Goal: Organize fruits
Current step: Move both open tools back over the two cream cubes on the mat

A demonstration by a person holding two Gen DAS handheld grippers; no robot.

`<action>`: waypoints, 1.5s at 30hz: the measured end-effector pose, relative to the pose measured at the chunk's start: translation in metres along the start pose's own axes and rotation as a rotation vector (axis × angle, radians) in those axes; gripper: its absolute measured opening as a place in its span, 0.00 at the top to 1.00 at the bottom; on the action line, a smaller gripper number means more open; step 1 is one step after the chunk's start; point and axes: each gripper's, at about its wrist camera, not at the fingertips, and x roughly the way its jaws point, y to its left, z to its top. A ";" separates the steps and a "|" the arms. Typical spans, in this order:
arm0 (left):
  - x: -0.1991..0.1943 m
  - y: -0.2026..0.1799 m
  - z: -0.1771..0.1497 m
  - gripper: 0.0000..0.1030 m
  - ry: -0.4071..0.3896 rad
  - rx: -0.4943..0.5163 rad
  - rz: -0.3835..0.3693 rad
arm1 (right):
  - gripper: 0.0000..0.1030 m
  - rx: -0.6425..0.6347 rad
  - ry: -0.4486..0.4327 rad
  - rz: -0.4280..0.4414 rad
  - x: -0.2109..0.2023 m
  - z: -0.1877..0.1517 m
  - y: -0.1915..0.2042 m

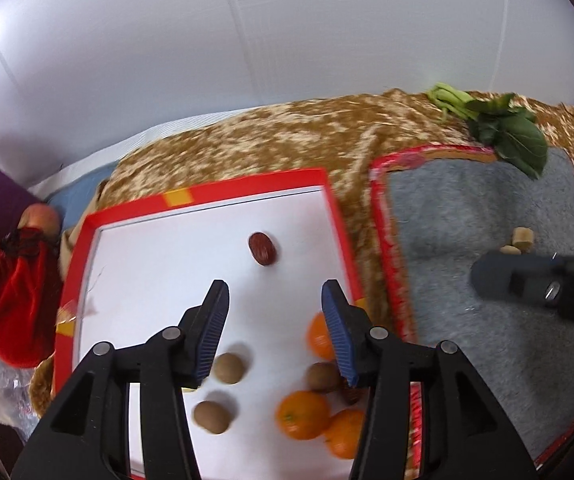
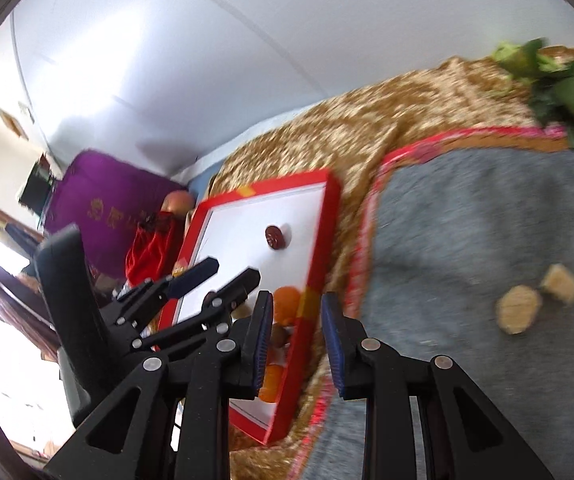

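Note:
A red-rimmed white tray (image 1: 207, 196) holds a dark red date (image 1: 262, 249), three brown kiwis (image 1: 229, 368) and three oranges (image 1: 303, 414) near its front. My left gripper (image 1: 275, 292) is open and empty above the tray, in front of the date. In the right wrist view my right gripper (image 2: 297, 304) is open and empty over the tray's right rim (image 2: 327, 232), with the left gripper (image 2: 231, 272) to its left. The date (image 2: 275, 237) and oranges (image 2: 287, 300) show there too.
A grey mat (image 1: 487, 320) with a red border lies right of the tray and bears two tan cork-like pieces (image 1: 521, 238). Leafy greens (image 1: 503, 128) lie at the back right. A red velvet pouch (image 1: 15, 292) and an apple (image 1: 39, 218) sit left of the tray.

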 end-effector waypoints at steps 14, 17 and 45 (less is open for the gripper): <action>0.011 -0.045 0.005 0.29 -0.001 0.071 0.031 | 0.54 0.112 -0.030 -0.146 -0.056 0.012 -0.062; 0.011 -0.054 0.006 0.28 -0.001 0.084 0.031 | 0.49 0.107 -0.025 -0.193 -0.062 0.009 -0.068; 0.006 -0.109 0.007 0.22 -0.013 0.222 -0.010 | 0.45 0.207 -0.020 -0.235 -0.086 0.009 -0.101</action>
